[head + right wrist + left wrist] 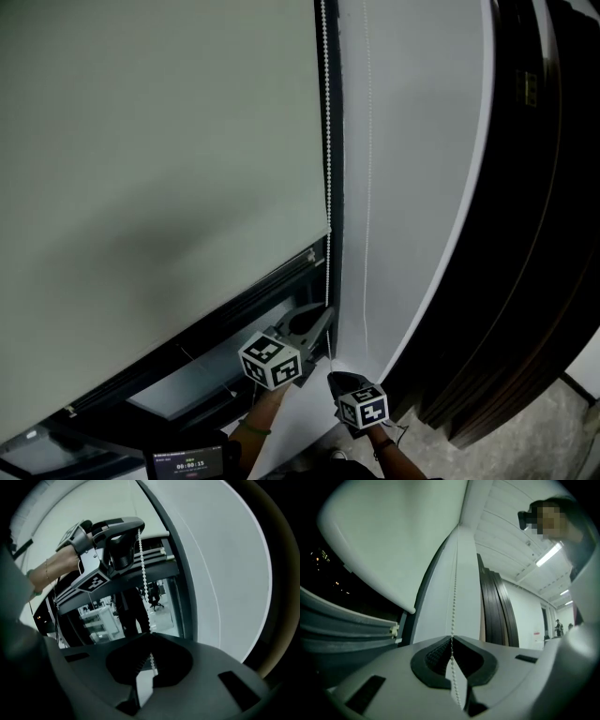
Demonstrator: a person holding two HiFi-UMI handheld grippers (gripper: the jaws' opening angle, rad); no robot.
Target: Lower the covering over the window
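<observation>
Both grippers (451,641) (150,637) pinch chain (453,604), gripper views only

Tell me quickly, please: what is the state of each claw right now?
Left claw: closed on the bead chain.
Right claw: closed on the same bead chain, lower down.
</observation>
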